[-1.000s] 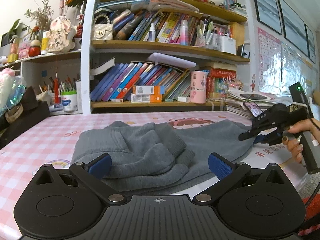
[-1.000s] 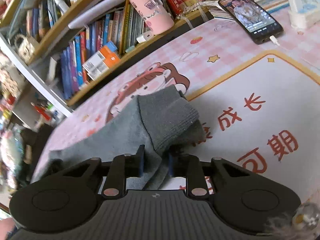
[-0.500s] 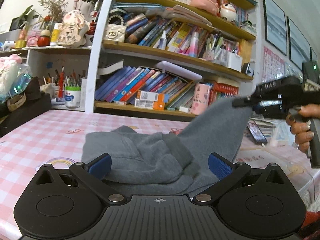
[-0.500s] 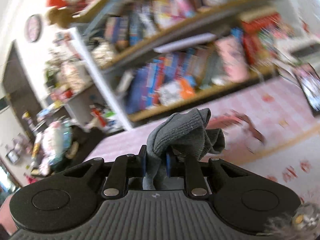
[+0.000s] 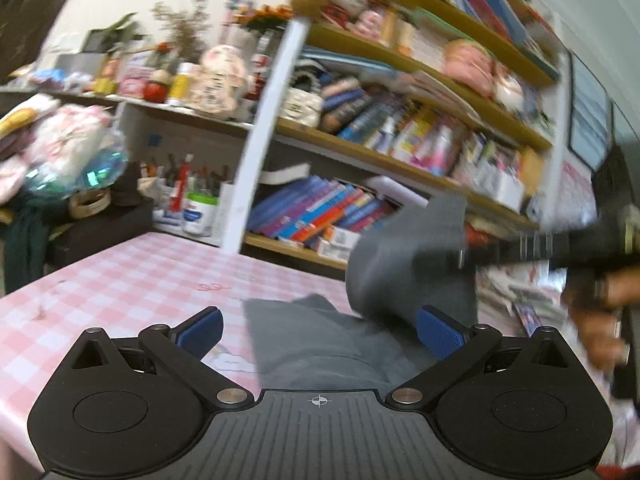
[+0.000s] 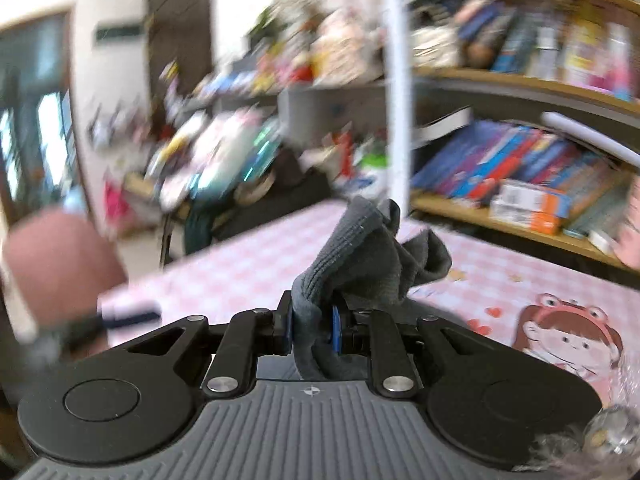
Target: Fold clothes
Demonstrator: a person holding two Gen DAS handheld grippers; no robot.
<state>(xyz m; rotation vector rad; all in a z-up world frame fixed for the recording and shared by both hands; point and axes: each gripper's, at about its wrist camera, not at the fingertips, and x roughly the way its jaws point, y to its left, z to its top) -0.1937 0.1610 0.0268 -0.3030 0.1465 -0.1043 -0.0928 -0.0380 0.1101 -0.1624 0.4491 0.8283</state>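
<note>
Midway through a fold, by the look of it. Right tool [image 6: 312, 334] clamped on a ribbed edge of the grey sweatshirt [image 5: 320, 344], lifted clear of the pink-checked counter [image 5: 120, 280], with that part hanging in the air over the rest. Bulk of the garment lying on the counter, just ahead of the left tool [image 5: 318, 326], pads spread wide and gripping nothing. Left to do, probably: laying the raised part across the body, smoothing, then further folds. No finished fold visible; heavy blur throughout.
</note>
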